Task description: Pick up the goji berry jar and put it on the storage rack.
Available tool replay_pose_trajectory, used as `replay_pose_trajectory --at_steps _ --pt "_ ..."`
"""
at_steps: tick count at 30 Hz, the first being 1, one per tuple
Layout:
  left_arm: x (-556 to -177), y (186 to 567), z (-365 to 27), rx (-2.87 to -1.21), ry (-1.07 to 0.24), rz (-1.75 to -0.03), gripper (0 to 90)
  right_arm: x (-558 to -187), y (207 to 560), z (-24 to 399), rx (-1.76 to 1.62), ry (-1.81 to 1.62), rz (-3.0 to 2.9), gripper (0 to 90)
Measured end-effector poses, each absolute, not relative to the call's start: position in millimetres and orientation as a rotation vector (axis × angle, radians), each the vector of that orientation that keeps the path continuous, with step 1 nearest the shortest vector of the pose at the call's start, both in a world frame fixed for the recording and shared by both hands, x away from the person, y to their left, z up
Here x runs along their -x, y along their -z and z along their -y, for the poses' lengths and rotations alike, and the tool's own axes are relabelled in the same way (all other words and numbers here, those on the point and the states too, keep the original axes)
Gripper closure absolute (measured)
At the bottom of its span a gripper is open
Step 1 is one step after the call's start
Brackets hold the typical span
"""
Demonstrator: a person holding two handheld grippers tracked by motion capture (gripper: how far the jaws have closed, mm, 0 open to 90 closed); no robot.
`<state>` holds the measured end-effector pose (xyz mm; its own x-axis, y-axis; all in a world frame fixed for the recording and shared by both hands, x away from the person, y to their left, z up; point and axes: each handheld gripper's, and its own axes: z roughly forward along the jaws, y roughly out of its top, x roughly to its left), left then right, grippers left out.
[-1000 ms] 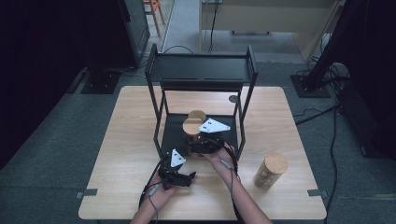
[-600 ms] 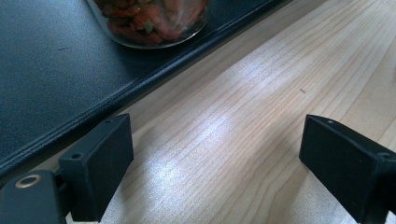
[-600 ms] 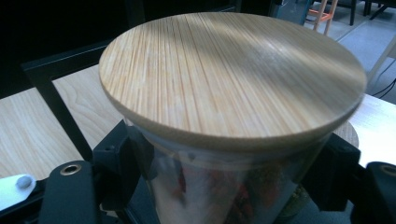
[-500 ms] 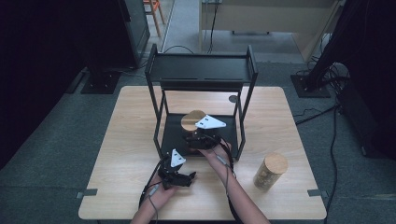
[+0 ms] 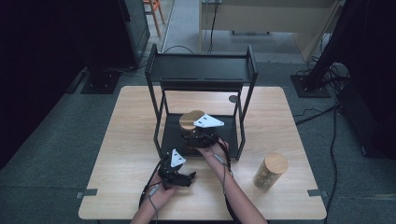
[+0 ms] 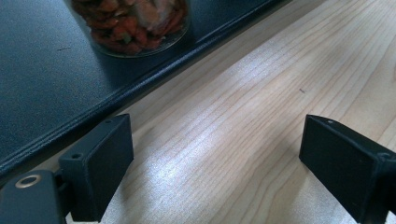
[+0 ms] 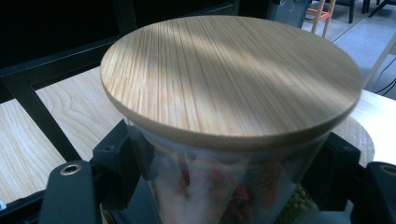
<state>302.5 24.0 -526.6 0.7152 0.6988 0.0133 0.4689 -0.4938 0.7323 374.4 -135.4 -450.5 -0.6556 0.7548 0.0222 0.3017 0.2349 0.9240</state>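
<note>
A glass jar with a round bamboo lid and red and pale contents stands on the lower shelf of a black two-tier rack. My right gripper is shut on the jar, with a black jaw on each side of the glass just under the lid in the right gripper view. In the left gripper view the jar's base seems to rest on the dark shelf. My left gripper lies low on the wooden table in front of the rack. It is open, with bare wood between its jaws.
The rack's top shelf overhangs the jar, and its uprights flank the lower shelf. A second lidded jar stands on the table at the front right. Cables trail from both grippers toward the near table edge.
The jar and my right gripper have shifted slightly left over the lower shelf. The left gripper has stayed in place.
</note>
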Motion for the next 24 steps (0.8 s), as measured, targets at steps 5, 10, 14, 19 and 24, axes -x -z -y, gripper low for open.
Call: replay_pose_trajectory --at_steps 5,10,14,19,24 --pt "-302.4 526.6 -24.0 -2.183 -0.402 -0.883 10.2 -374.2 451.5 133.3 -0.962 -1.417 -2.077 25.2" --pt "-302.5 526.6 -24.0 -2.183 -0.402 -0.882 10.2 -374.5 451.0 133.6 -0.958 -1.409 -2.087 25.0" --pt "-302.4 526.7 -23.8 -2.18 -0.402 -0.884 10.2 -374.9 450.2 133.7 -0.956 -1.391 -2.103 24.5" --pt "-302.4 526.6 -24.0 -2.184 -0.402 -0.882 10.2 -375.1 449.2 133.8 -0.967 -1.383 -2.119 24.4" --pt "-302.4 526.6 -24.0 -2.184 -0.402 -0.882 10.2 -374.3 447.9 135.6 -0.972 -1.367 -2.144 23.7"
